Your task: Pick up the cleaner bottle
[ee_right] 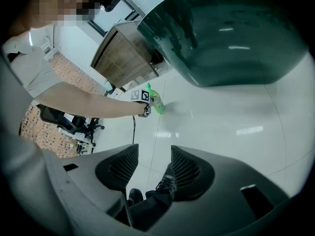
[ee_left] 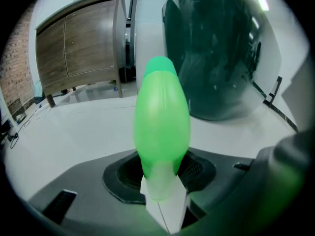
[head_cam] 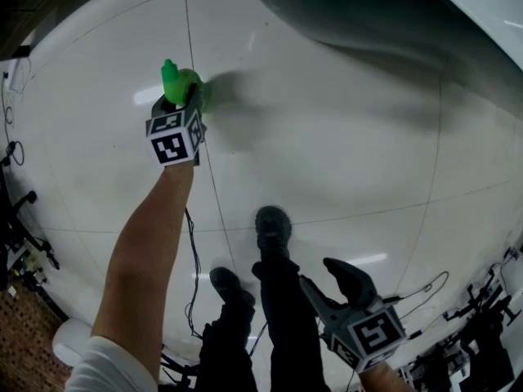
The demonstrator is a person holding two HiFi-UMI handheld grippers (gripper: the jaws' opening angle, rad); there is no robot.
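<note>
head view: one bright green plastic cleaner bottle (head_cam: pixel 178 80) with a rounded body and narrow cap sits on the glossy white tiled floor (head_cam: pixel 343 162), at the tip of the left gripper (head_cam: pixel 181 100). each of the two grippers carries one cube with black and white square markers (head_cam: pixel 173 137). the right gripper (head_cam: pixel 315 269) hangs low, well apart from the bottle, above two dark shoes (head_cam: pixel 272 227).

left gripper view: the smooth, egg-shaped bottle (ee_left: pixel 162 117) stands between the two dark ribbed pads (ee_left: pixel 197 168), which are clamped on its lower part. a white pointed piece (ee_left: pixel 167 208) shows under it. no writing can be read. behind are one wood-grain cabinet (ee_left: pixel 81 48) and one big dark glossy curved shell (ee_left: pixel 216 53).

right gripper view: the right gripper's (ee_right: pixel 152 166) jaws stand apart with nothing between them but the floor and shoes below. far off, the small green bottle (ee_right: pixel 158 104) is at the end of a bare arm (ee_right: pixel 88 104).
</note>
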